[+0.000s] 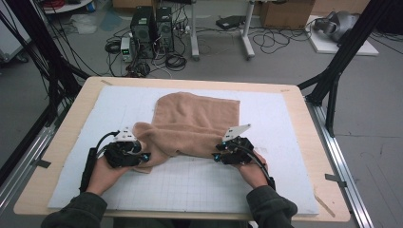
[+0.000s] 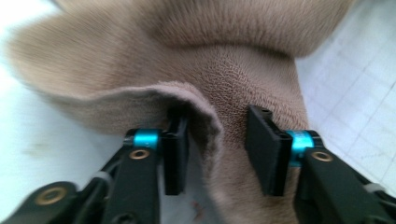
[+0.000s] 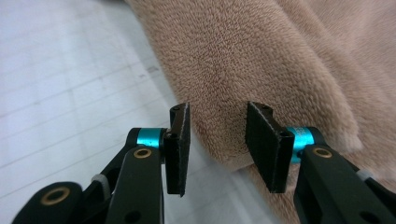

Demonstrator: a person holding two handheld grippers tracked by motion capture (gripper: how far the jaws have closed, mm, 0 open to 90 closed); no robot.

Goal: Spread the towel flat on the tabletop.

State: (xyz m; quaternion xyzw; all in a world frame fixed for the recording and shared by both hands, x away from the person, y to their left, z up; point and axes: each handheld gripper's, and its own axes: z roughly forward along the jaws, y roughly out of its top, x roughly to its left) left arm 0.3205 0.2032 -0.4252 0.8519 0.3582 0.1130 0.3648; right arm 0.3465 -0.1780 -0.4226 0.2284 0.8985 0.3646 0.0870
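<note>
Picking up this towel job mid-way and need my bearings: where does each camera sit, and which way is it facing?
High view: above the person's side, facing forward and down on the table; both forearms, left gripper, right gripper.
Left gripper view: rides that gripper, facing along its parted jaws at a towel fold.
Right gripper view: on that gripper, jaws parted around the towel's edge.
Shared: the tan towel on the white gridded mat.
</note>
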